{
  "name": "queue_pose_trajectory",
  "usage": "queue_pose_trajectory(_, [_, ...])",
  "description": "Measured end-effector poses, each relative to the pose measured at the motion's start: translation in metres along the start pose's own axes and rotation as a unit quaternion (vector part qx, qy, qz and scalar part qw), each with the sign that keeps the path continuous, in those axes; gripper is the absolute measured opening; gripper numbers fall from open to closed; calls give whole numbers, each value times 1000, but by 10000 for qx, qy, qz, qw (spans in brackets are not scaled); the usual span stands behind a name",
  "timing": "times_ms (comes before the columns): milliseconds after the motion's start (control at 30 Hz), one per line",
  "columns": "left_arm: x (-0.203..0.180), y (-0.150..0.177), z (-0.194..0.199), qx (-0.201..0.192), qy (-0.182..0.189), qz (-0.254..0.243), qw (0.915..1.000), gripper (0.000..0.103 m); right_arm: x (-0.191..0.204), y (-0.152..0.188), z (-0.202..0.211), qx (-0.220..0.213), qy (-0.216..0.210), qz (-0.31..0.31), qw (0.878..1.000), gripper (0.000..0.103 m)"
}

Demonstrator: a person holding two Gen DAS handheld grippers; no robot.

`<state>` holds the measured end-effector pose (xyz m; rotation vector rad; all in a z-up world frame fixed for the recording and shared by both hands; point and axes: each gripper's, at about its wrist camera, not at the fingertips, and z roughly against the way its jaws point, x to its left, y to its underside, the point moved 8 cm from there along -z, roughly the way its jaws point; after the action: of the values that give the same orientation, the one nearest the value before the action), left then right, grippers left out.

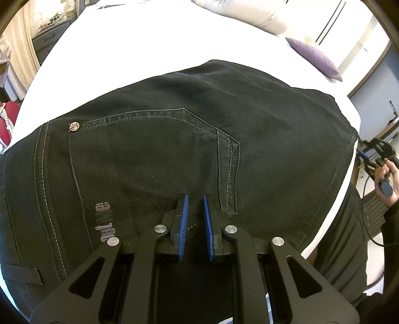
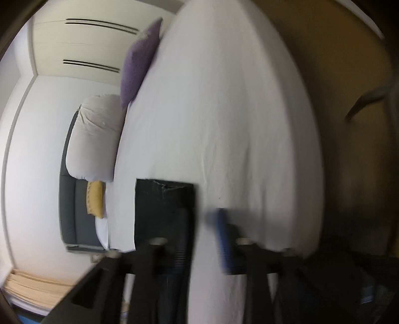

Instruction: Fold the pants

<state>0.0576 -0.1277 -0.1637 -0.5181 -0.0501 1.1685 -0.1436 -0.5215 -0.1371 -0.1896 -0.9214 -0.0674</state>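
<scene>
Black pants [image 1: 189,149] lie folded on a white bed [image 1: 149,44], back pocket and a metal rivet [image 1: 74,126] facing up. My left gripper [image 1: 195,199] hovers just over the pocket area, its blue pads [image 1: 184,211] a small gap apart, nothing between them. My right gripper [image 1: 374,154] shows at the bed's right edge in the left wrist view, off the pants. In the blurred, rotated right wrist view my right gripper [image 2: 202,216] is open and empty, with the black pants [image 2: 162,209] behind its left finger.
A purple cushion [image 1: 314,58] and a pale pillow [image 1: 249,15] lie at the bed's far side. The right wrist view shows the purple cushion [image 2: 139,62], a pale pillow [image 2: 94,137], a yellow cushion [image 2: 94,199] and a white wardrobe [image 2: 82,44].
</scene>
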Motion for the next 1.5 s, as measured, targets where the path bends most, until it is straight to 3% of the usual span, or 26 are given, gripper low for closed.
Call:
queue_pose_trajectory(33, [0,0,0,-9,0,-3,10000,12,10,5,5,40,-135,168,9998,42])
queue_pose_trajectory(100, [1,0,1,-24,7,-2,10000,12,39,32,6,516,-438,705,9952,41])
queue_pose_trajectory(200, [1,1,0,-44,36,19,10000,12,74,102,2,1467,-872,1362,9759,41])
queue_pose_trajectory(333, [3,2,3,-79,50,47,9999,12,77,181,-22,2483,-1072,1273,9543,41])
queue_pose_trajectory(500, [4,2,4,-75,74,33,9999,12,67,233,-58,3077,-919,1149,9401,41])
queue_pose_trajectory(733, [6,3,5,-104,92,54,9999,12,49,252,-83,3260,-696,1035,9371,41])
queue_pose_trajectory(1067, [6,3,4,-92,74,33,9999,12,48,261,-88,3466,-905,863,9296,41])
queue_pose_trajectory(1133, [5,3,4,-84,61,22,9999,12,49,265,-88,3520,-954,842,9273,32])
queue_pose_trajectory(1200, [4,2,3,-75,53,12,10000,12,47,267,-89,3534,-907,940,9263,6])
queue_pose_trajectory(1500, [1,0,1,-15,115,-40,9999,13,31,264,-72,3376,-609,1167,9320,2])
